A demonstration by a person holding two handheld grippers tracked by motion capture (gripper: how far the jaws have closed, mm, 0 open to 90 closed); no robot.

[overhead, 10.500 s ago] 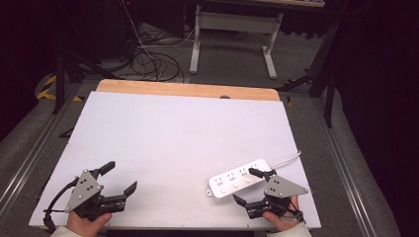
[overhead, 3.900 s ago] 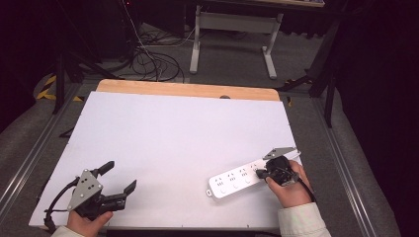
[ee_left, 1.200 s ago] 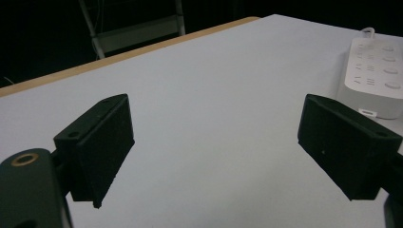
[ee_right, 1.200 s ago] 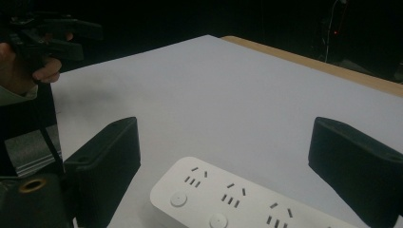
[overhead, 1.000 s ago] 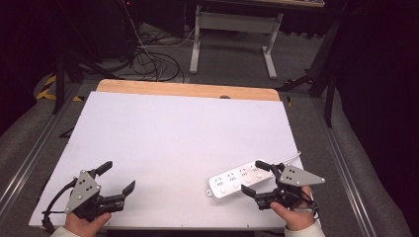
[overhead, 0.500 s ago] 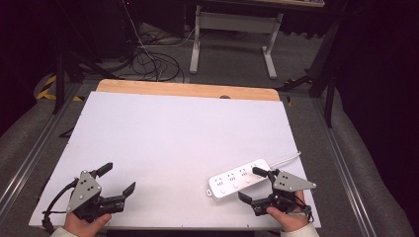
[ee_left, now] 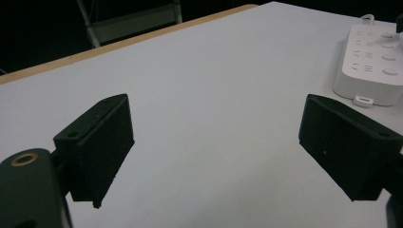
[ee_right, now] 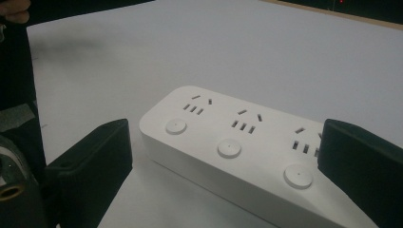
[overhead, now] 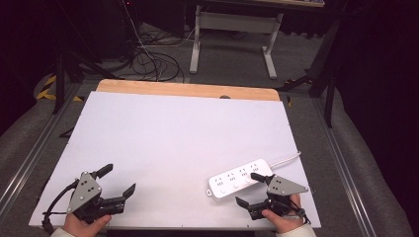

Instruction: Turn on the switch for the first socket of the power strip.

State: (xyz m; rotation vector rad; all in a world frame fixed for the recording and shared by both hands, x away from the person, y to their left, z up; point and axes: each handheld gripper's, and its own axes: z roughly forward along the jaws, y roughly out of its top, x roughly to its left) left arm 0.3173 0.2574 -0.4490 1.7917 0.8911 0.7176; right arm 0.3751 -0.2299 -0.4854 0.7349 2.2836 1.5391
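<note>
A white power strip (overhead: 239,177) with several sockets and round buttons lies flat near the table's front right; its white cord (overhead: 286,159) runs off to the right edge. My right gripper (overhead: 247,188) is open just in front of the strip, its jaws spread wide on either side of the near end without touching it. In the right gripper view the power strip (ee_right: 237,137) lies between the two black jaws of the right gripper (ee_right: 225,171). At the front left my left gripper (overhead: 118,179) rests open and empty. The power strip (ee_left: 375,66) shows far right of the left gripper (ee_left: 223,142).
The white tabletop (overhead: 173,138) has a wooden strip (overhead: 188,90) along its far edge. Metal rails run down both sides. Beyond the table are floor cables (overhead: 148,59) and a grey desk frame (overhead: 232,24).
The right gripper, which was at the strip's right end some seconds ago, has drawn back toward the front edge and now faces the strip's near side. The left gripper has stayed put.
</note>
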